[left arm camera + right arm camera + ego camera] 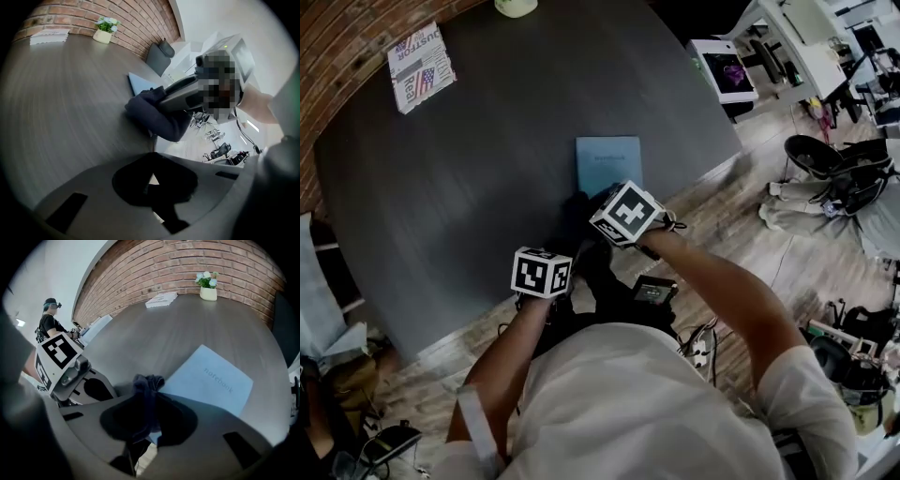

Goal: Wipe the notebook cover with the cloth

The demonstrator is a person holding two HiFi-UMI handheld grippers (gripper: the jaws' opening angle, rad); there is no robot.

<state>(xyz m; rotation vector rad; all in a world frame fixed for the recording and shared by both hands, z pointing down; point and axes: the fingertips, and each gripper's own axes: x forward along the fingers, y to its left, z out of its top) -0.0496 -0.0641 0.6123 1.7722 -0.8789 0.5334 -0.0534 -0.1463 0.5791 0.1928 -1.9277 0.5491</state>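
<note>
Your right gripper (147, 422) has its fingers pinching the dark cloth (146, 389), which bunches up past the fingertips and hangs at the near corner of the pale blue notebook (212, 380). Whether the cloth actually touches the cover can't be made out. The notebook lies flat and closed on the dark grey surface (487, 169), close to the edge nearest you, with its cover facing up. Your left gripper (151, 169) sits just to the left of the right one, over that same edge, with its fingers pressed together on nothing. Far across the surface, a booklet (420, 66) and a small potted plant (207, 287) sit by the brick wall.
</note>
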